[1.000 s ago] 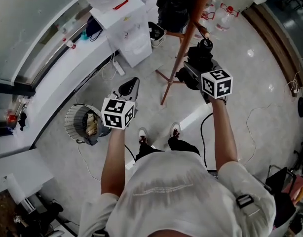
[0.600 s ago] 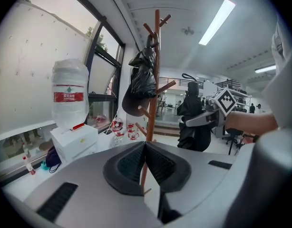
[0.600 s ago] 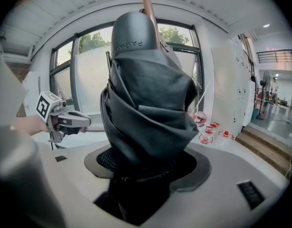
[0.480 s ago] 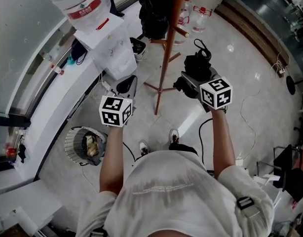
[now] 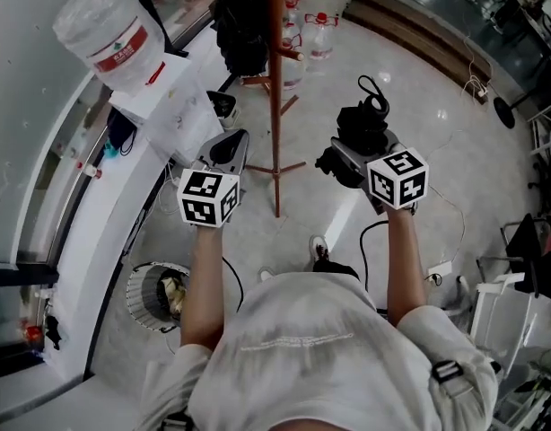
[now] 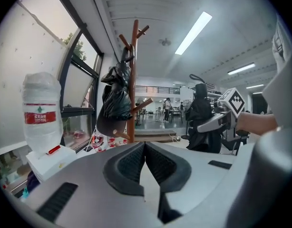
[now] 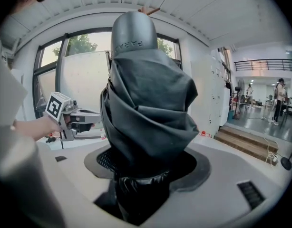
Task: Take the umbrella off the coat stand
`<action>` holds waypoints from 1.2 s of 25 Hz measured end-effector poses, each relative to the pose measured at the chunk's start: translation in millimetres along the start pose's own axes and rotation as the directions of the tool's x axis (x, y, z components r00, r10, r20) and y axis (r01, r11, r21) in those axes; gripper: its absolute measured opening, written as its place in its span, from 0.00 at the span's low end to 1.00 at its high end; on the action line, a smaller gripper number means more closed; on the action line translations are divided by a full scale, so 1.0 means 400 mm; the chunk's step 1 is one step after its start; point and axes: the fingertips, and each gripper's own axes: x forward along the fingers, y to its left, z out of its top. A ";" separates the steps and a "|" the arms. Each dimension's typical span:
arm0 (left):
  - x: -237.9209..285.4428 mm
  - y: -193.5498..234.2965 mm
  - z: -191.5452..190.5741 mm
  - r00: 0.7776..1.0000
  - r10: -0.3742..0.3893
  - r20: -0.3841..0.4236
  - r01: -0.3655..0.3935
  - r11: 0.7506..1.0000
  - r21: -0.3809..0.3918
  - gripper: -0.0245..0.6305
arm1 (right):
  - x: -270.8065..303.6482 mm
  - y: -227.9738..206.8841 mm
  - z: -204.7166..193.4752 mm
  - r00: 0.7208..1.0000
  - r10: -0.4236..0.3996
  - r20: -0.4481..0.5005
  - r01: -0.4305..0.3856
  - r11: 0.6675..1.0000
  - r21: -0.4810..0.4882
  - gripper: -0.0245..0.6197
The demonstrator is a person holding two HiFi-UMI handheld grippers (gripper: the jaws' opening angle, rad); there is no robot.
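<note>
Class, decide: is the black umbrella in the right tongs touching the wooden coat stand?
Apart. The head view shows bare floor between the umbrella, gripped in the right tongs, and the coat stand.

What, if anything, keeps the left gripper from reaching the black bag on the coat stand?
Probably nothing, so yes. The left gripper faces the black bag hanging on the coat stand, with only open air between them. Its jaws are shut and empty, so they would have to open first.
</note>
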 end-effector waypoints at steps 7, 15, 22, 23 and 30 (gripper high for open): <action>-0.005 -0.070 0.032 0.995 -0.098 0.018 0.097 0.994 0.048 0.06 | -0.131 0.004 -0.017 0.992 -0.119 0.033 0.117 0.992 0.040 0.51; 0.009 -0.131 0.099 0.984 -0.172 0.044 0.163 0.975 0.150 0.06 | -0.261 -0.015 -0.040 0.972 -0.228 0.058 0.224 0.972 0.077 0.51; 0.033 -0.188 0.143 0.973 -0.221 0.065 0.205 0.959 0.196 0.06 | -0.348 -0.050 -0.054 0.952 -0.296 0.075 0.289 0.953 0.092 0.51; 0.037 -0.197 0.146 0.972 -0.227 0.066 0.210 0.957 0.199 0.06 | -0.354 -0.056 -0.054 0.951 -0.300 0.077 0.293 0.952 0.094 0.51; 0.054 -0.243 0.154 0.968 -0.246 0.059 0.228 0.950 0.212 0.06 | -0.371 -0.079 -0.048 0.951 -0.296 0.088 0.288 0.954 0.085 0.50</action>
